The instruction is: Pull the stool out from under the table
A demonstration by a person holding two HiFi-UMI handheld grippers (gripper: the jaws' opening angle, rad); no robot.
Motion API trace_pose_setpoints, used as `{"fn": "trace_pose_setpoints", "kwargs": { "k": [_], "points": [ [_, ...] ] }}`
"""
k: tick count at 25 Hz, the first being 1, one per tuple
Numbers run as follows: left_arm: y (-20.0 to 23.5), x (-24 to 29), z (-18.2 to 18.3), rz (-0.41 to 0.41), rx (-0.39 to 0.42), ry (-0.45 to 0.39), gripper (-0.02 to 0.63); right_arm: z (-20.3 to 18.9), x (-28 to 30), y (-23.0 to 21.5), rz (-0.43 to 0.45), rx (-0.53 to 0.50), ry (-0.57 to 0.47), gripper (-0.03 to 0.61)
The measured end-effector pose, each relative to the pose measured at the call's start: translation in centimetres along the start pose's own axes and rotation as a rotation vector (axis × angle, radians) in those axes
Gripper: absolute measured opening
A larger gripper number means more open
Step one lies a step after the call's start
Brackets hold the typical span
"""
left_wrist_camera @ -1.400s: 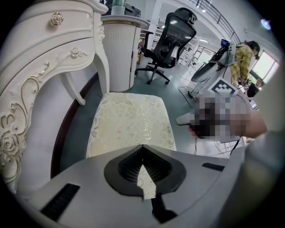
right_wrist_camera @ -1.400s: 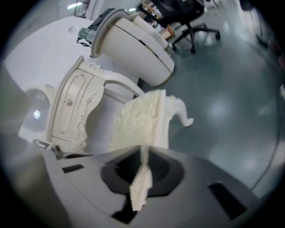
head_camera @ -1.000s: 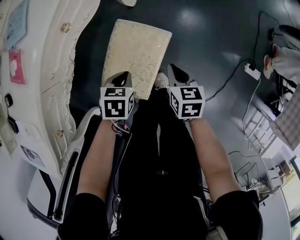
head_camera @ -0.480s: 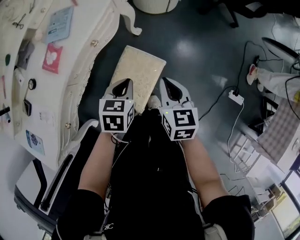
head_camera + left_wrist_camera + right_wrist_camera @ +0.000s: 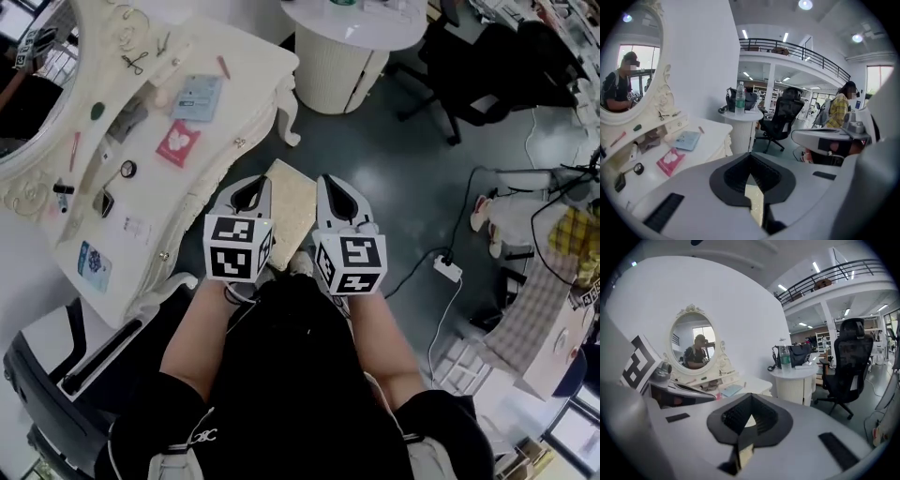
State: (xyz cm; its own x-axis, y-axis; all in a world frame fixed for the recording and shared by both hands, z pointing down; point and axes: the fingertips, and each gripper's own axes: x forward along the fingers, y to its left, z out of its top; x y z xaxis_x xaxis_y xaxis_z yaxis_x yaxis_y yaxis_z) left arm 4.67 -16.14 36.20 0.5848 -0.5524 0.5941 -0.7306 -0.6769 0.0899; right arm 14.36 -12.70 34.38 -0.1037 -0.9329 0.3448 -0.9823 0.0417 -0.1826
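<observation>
I count 2 grippers, 1 stool, 1 worktop, 1 mirror, 1 round side table, 1 office chair.

The left gripper [image 5: 251,185] & right gripper [image 5: 330,185] are each pressed together, pinching nothing. I'm holding them side by side above the stool [image 5: 292,204].

The stool is out on the floor, just beside the worktop [image 5: 234,86] front, w/ its cream cushion showing btwn the grippers.

Head view only:
- 1 power strip [image 5: 447,269] on the floor to the right
- the office chair [image 5: 487,66] seen from above

Gripper views only:
- 1 bottle [image 5: 739,97] on the side table [image 5: 740,116]
- a person reflected in the mirror [image 5: 628,79]
- an upper railing at the back
- thru each gripper's seam, just a cream sliver of cushion
</observation>
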Motion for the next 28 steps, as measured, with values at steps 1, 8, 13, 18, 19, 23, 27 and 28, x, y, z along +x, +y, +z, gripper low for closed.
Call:
{"fn": "trace_pose_setpoints", "kwargs": {
  "k": [1,8,13,18,19,23,27,28],
  "points": [
    [0.6,-0.6,1.4,0.016,-0.002,-0.025,0.005,1.7,0.3,0.7,0.015,-0.012,-0.022,0.008],
    [4.7,-8.2,7.0,0.131,-0.045,-0.165,0.005,10.4,0.5,8.1,0.137,-0.073,-0.132,0.008],
    [8.5,-13.2,10.2,0.238,-0.034,-0.264,0.005,14.2,0.6,13.1,0.222,-0.127,-0.192,0.008],
    [10.8,-18.4,12.2,0.319,-0.045,-0.358,0.005,16.7,0.5,17.5,0.292,-0.171,-0.235,0.006],
    [11.2,-19.3,12.5,0.336,-0.049,-0.374,0.005,17.2,0.5,18.4,0.307,-0.182,-0.241,0.008],
    [12.8,-21.9,12.5,0.389,-0.069,-0.407,0.005,18.7,0.4,21.5,0.374,-0.198,-0.257,0.006],
    [13.3,-22.8,11.7,0.407,-0.070,-0.407,0.005,18.8,-0.1,23.3,0.419,-0.181,-0.268,0.006],
    [13.4,-22.9,11.5,0.409,-0.071,-0.406,0.005,18.7,-0.1,23.5,0.422,-0.181,-0.267,0.006]
  ]
}}
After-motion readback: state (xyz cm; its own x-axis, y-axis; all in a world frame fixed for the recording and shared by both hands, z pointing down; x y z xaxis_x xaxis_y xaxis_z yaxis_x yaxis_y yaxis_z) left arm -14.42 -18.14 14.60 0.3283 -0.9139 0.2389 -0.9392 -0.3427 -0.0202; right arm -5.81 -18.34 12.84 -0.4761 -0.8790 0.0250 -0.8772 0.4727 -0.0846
